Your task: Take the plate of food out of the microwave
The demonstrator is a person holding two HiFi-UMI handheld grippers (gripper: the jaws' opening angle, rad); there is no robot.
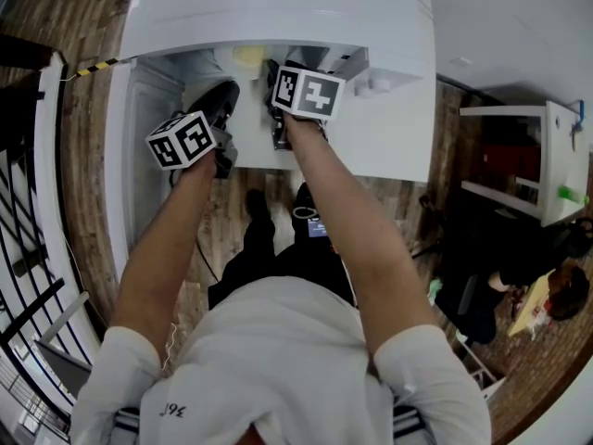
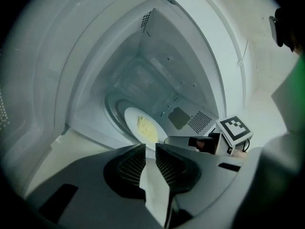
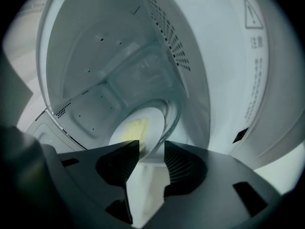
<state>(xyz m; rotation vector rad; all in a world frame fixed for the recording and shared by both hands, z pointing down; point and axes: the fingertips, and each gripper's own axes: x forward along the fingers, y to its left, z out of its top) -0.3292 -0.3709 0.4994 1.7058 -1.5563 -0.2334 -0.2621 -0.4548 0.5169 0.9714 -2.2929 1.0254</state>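
The white microwave [image 1: 278,17] stands open, with both grippers at its mouth. Inside, a white plate [image 2: 131,118] with pale yellow food [image 2: 147,128] lies on the glass turntable [image 3: 174,116]. My left gripper [image 2: 150,147] is just in front of the plate's near edge; its jaws are open a narrow gap with nothing between them. My right gripper [image 3: 151,144] is open wider, with the rim of the plate [image 3: 153,120] right at its tips and no pad pressing on it. In the head view the left gripper [image 1: 225,91] and the right gripper [image 1: 271,70] reach in side by side.
The open microwave door [image 1: 120,156] hangs at the left. The cavity walls close in tightly around both grippers. Below is a wooden floor [image 1: 232,221]. A black railing [image 1: 28,248] runs at the far left, and a white shelf [image 1: 519,156] and a seated person [image 1: 547,295] are at the right.
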